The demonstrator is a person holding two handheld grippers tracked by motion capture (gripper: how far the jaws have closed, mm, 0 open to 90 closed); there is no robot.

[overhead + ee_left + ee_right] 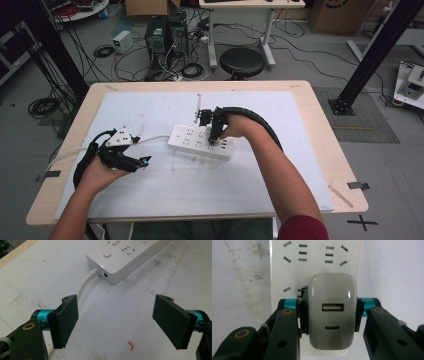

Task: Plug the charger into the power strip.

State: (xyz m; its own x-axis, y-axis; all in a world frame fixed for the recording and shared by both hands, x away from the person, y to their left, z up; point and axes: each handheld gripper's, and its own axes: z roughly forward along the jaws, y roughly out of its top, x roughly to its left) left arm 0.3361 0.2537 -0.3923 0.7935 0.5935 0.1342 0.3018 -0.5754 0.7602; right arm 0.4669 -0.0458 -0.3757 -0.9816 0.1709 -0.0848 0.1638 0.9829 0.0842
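Note:
A white power strip (200,141) lies on the white mat in the middle of the table, its white cord (85,285) leaving its left end. My right gripper (331,315) is shut on a white USB charger (332,315), one pad on each side, directly over the strip's sockets (314,257). In the high view the right gripper (215,140) points down onto the strip. My left gripper (115,322) hovers open over the bare mat, left of the strip's switch end (107,255), with nothing between its fingers. In the high view that left gripper (140,162) rests near the left front.
The white mat (150,115) covers most of the wooden table (320,130). A small orange scrap (131,346) lies on the mat near the left gripper. Beyond the table's far edge stand a black stool (242,61), computer cases (165,35) and tangled cables on the floor.

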